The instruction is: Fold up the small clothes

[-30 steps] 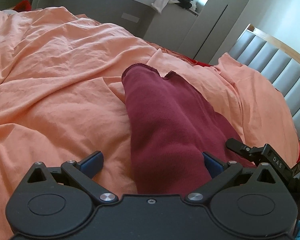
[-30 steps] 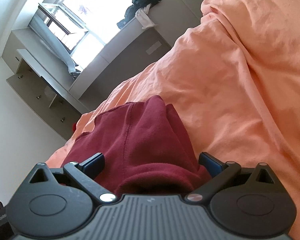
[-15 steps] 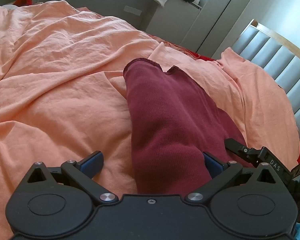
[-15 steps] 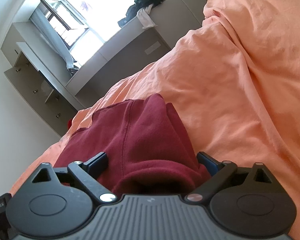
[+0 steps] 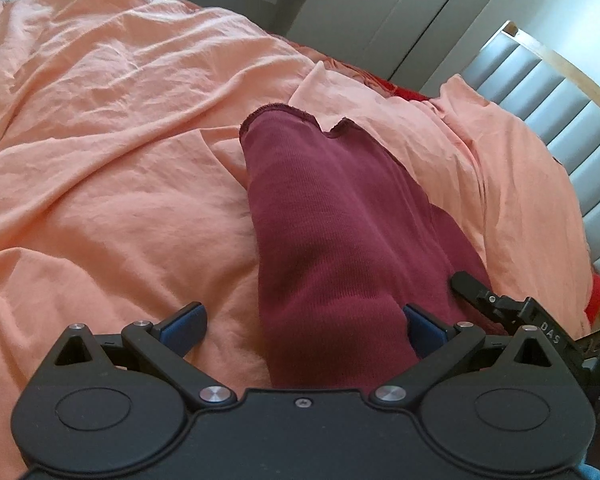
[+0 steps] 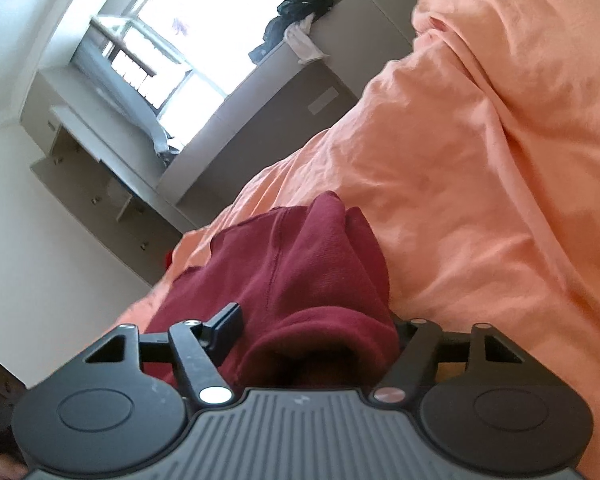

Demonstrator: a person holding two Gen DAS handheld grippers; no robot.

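Note:
A maroon garment (image 5: 332, 232) lies lengthwise on the orange bedsheet (image 5: 112, 184), its raw-edged end farthest from me. My left gripper (image 5: 302, 320) is open over its near end. The cloth sits between the jaws against the right blue pad (image 5: 420, 326), while the left pad (image 5: 184, 318) rests over the sheet. In the right wrist view, a bunched fold of the garment (image 6: 300, 280) fills my right gripper (image 6: 314, 322). Its jaws are closing, the left finger (image 6: 226, 324) presses the fold, and the right finger is hidden behind the cloth. Part of that gripper (image 5: 496, 304) shows in the left wrist view.
A padded grey headboard (image 5: 572, 112) with a wooden rim stands at the right. Grey cabinets (image 6: 260, 120) with clothes piled on top (image 6: 296, 24) line the wall under a window (image 6: 172, 36). The orange sheet is rumpled into ridges all around.
The right gripper's jaws have narrowed from wide apart onto the bunched maroon fold. The left gripper has tipped slightly downward and its jaws stay wide.

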